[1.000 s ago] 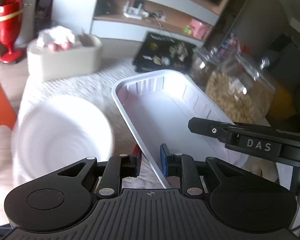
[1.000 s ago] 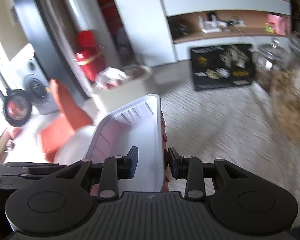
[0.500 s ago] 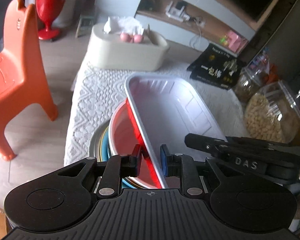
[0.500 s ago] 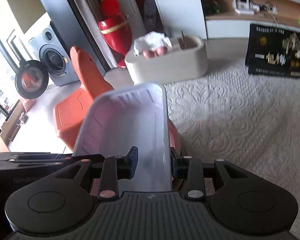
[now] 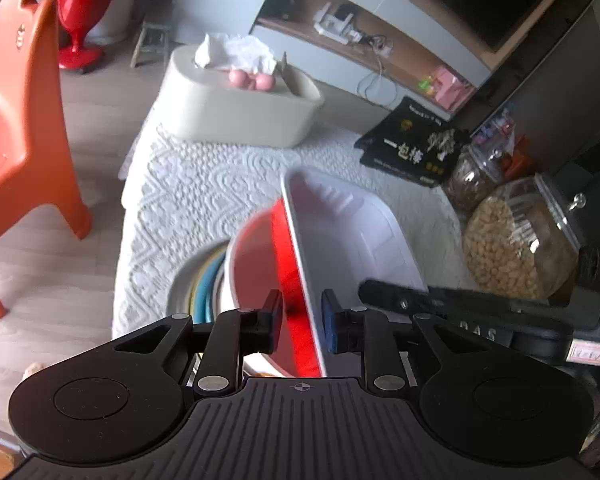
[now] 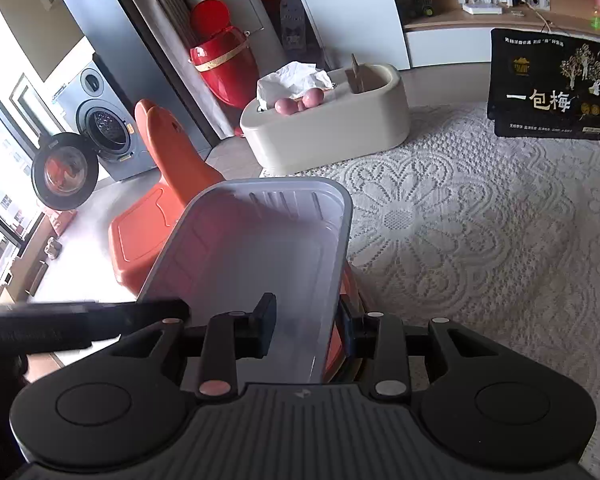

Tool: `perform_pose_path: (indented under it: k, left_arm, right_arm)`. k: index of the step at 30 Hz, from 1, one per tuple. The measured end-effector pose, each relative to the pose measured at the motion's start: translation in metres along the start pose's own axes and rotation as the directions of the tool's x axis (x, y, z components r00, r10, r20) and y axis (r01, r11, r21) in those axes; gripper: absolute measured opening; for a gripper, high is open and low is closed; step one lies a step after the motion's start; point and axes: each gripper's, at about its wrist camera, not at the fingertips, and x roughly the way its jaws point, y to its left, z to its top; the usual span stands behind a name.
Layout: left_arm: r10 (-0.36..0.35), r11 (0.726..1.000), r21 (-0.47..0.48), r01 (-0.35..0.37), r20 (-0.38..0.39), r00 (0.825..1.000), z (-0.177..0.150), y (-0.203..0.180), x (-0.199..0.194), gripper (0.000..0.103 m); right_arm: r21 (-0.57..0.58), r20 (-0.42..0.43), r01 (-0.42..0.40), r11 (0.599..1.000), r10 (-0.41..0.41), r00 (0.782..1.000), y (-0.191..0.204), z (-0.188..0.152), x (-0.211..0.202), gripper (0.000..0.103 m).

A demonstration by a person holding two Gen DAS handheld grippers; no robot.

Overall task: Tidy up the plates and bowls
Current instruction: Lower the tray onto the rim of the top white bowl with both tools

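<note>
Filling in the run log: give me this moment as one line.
left claw: shut on tray | right claw: shut on tray | tray: red outside, white inside, tilted over bowl stack | surface: lace tablecloth

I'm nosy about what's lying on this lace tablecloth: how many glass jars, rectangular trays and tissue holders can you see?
Glass jars: 2, the big jar and the small jar
Rectangular tray: 1
Tissue holder: 1
Total: 4
</note>
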Motion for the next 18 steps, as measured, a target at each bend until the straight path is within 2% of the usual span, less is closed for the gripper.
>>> perform_pose_path:
  k: [8,11,15,18]
  left_arm:
    - [-0.038,0.999,-0.015,0.038,-0.014,0.999,0.009,0.010,-0.009,0.023]
    - [-0.007,1.000,-0.015,0.007,-0.002,1.000,0.010,0.012,-0.011,0.023]
    - [0.008,0.998,-0.065,-0.009,-0.017,1.000,0.011,0.023,-0.008,0.023]
    - [-0.006,0.995,-0.102,0.004,-0.022,1.000,0.011,0.029,-0.006,0.022]
  right_arm:
    - [-0.007,-0.016,-0.027,1.000,0.027,1.000,0.007,-0.002,0.004,0.034]
    - [-0.032,0.005,-0.028,0.999,0.028,1.000,0.017,0.002,0.001,0.034]
    - [-0.065,0.012,-0.022,0.998,0.023,1.000,0.028,0.006,0.001,0.034]
    - [-0.071,0.013,-0.009,0.997,0.010,1.000,0.029,0.008,0.004,0.034]
